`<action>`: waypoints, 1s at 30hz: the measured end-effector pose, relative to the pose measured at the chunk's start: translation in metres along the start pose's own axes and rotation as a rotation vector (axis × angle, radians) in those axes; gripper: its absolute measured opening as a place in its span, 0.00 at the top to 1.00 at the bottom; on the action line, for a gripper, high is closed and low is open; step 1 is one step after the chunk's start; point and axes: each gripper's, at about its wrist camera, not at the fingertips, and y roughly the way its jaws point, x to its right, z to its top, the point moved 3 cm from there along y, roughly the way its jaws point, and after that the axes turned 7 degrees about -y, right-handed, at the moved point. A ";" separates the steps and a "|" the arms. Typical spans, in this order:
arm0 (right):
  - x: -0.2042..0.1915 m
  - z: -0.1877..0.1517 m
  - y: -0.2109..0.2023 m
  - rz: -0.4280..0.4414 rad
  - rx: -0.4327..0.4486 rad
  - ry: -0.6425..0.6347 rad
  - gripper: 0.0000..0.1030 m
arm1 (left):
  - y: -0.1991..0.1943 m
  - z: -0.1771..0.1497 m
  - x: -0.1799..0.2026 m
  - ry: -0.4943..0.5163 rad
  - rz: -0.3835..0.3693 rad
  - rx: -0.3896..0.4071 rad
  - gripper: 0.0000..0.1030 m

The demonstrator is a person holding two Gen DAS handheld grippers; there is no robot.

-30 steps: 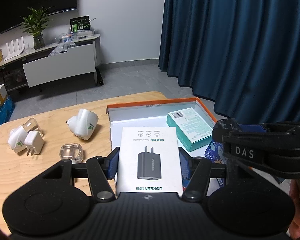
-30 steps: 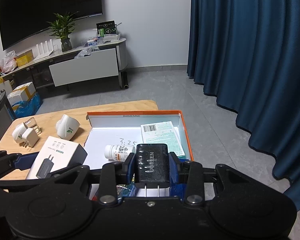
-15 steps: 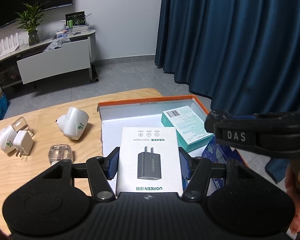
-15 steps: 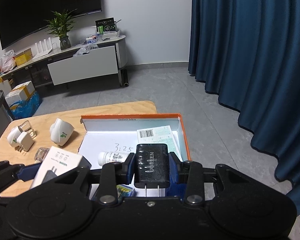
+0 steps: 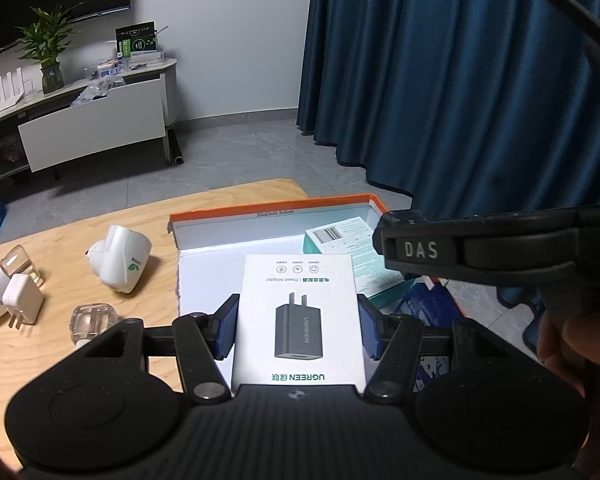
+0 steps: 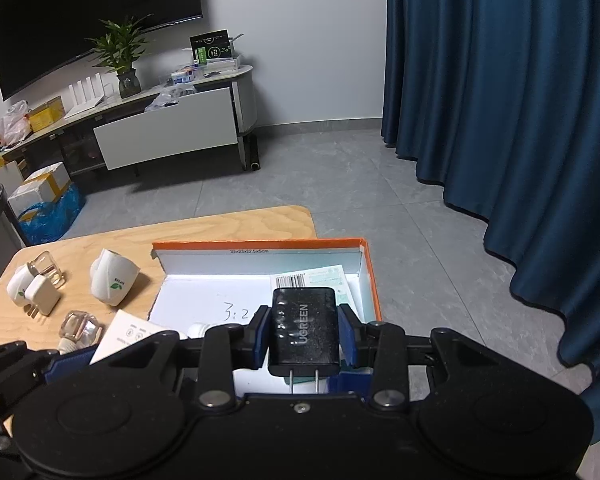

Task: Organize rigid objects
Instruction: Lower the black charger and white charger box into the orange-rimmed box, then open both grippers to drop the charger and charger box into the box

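The small black plug charger point(image 6: 303, 330) is pinched in the right gripper point(image 6: 303, 340) above the orange-edged cardboard box point(image 6: 260, 246). The left gripper point(image 5: 296, 330) holds the white charger carton point(image 5: 298, 312) over that box. Next, I think, each must be lowered inside.

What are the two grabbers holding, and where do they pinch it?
The left gripper pinches the white charger box by its two long sides. The right gripper pinches the black charger by its side faces, prongs pointing back toward the camera.
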 end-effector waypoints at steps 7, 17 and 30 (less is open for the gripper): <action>0.003 0.004 0.013 0.008 -0.014 0.005 0.57 | 0.006 0.002 0.005 0.002 -0.011 -0.002 0.42; 0.005 0.011 0.025 0.019 -0.022 0.016 0.56 | 0.009 0.003 0.013 0.003 -0.052 -0.002 0.42; 0.011 0.013 -0.006 -0.015 0.039 0.055 0.50 | -0.010 0.005 0.002 -0.036 -0.062 0.008 0.28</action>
